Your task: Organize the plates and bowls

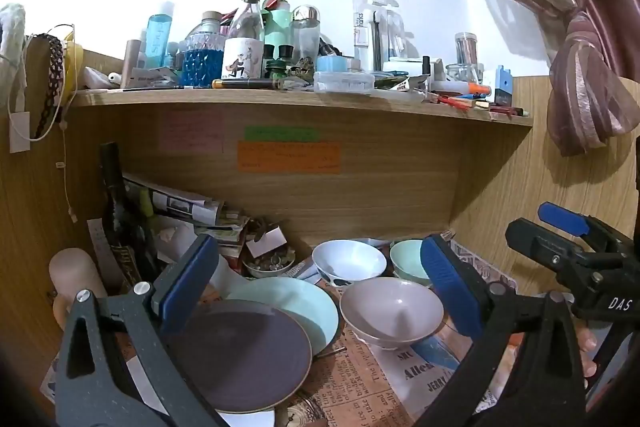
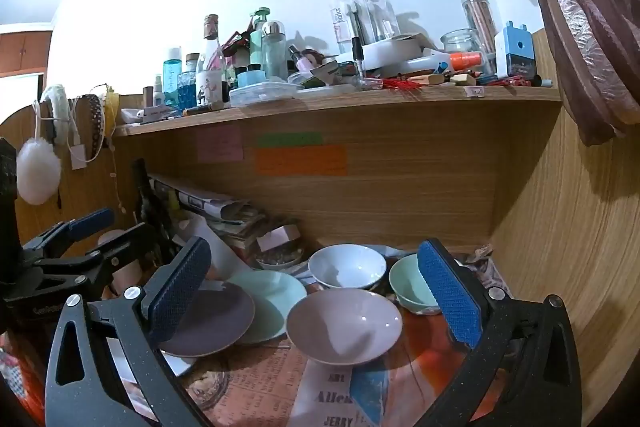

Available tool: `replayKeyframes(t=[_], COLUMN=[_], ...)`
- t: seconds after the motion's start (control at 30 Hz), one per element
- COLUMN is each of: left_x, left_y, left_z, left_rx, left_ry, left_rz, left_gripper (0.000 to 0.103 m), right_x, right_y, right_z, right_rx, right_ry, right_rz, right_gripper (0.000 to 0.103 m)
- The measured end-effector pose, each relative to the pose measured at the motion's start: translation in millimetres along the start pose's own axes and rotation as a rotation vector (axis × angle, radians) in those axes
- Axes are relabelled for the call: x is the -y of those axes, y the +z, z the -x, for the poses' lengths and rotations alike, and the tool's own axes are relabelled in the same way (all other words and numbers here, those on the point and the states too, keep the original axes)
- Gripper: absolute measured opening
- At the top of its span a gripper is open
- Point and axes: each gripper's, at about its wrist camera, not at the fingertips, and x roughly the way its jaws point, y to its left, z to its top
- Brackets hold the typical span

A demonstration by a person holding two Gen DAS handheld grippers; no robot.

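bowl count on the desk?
3, plus a small dish of odds and ends behind. Pink bowl nearest; white bowl behind it; green bowl at right, partly hidden by a tong finger. Plates not counted; more may be hidden.

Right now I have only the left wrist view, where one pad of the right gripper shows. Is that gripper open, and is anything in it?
Observer: The right wrist view shows the right gripper wide open, with nothing between its pads.
Reviewer: The green bowl is half hidden for me. Is anything in it?
Observer: It looks empty as far as it shows. A finger covers its right side there too.
Reviewer: Is there anything further left that I miss?
Observer: A white pom-pom hangs by the left side panel.
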Motion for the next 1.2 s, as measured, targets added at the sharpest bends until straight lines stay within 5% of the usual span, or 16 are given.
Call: replayKeyframes(t=[1.2], left_x=[7.7], left_y=[-4.9], left_z=[2.1], left_rx=[0.022], left_ry=[0.011], left_rz=[-0.045], left_gripper=[0.103], right_x=[1.0], right_y=[1.3], right_z=[-1.5], right_rx=[0.006], right_ry=[0.025], right_rz=[-0.028], right_gripper=[0.103])
